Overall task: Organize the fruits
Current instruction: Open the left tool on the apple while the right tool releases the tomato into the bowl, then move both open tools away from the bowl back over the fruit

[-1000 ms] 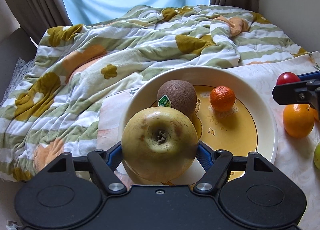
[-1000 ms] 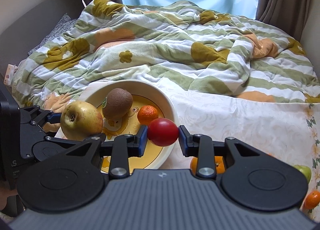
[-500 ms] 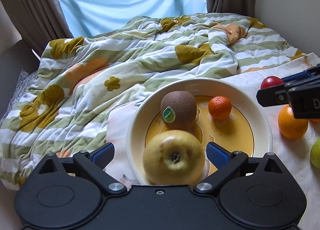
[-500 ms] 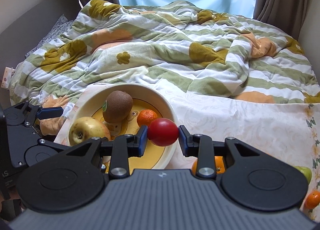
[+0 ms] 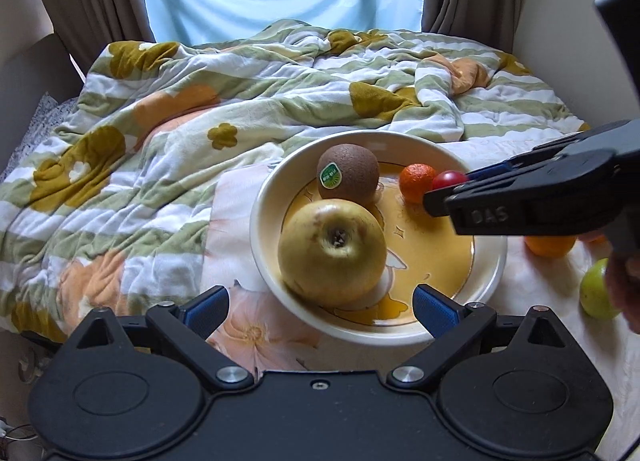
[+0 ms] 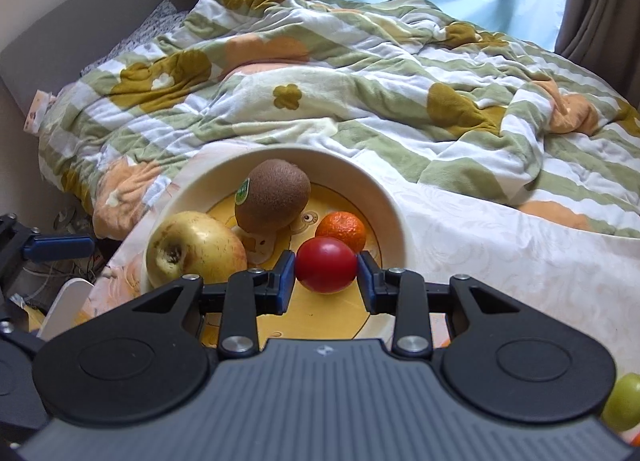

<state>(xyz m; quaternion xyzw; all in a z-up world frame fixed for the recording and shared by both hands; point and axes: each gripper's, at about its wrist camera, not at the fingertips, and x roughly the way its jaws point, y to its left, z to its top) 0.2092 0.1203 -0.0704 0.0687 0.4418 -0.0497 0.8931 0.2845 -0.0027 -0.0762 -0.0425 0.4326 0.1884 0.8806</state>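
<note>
Item: red fruit (image 6: 326,264), small, round, glossy; I judge it light, smooth-skinned, slippery, bruisable. Hold: my right gripper (image 6: 326,281) clamped across its widest girth, hovering over the plate (image 6: 394,217) beside the mandarin (image 6: 341,225). Left gripper (image 5: 320,307): fingers spread wide, empty, near the yellow apple (image 5: 332,251)

A glossy, glazed cream bowl (image 5: 486,273) with a shiny yellow centre sits on soft quilted cloth bedding (image 5: 168,149). In it, a fuzzy matt brown kiwi (image 6: 276,197) bearing a slick paper sticker (image 5: 330,177) lies at 12 o'clock from a smooth, waxy yellow apple (image 5: 332,249); a dimpled, rough-skinned mandarin (image 6: 342,231) lies nearby. A smooth, shiny red fruit (image 6: 326,265) sits between blue textured pads (image 6: 285,281) of the matt black plastic right gripper (image 6: 326,285), with bright metal screws (image 6: 238,343).
</note>
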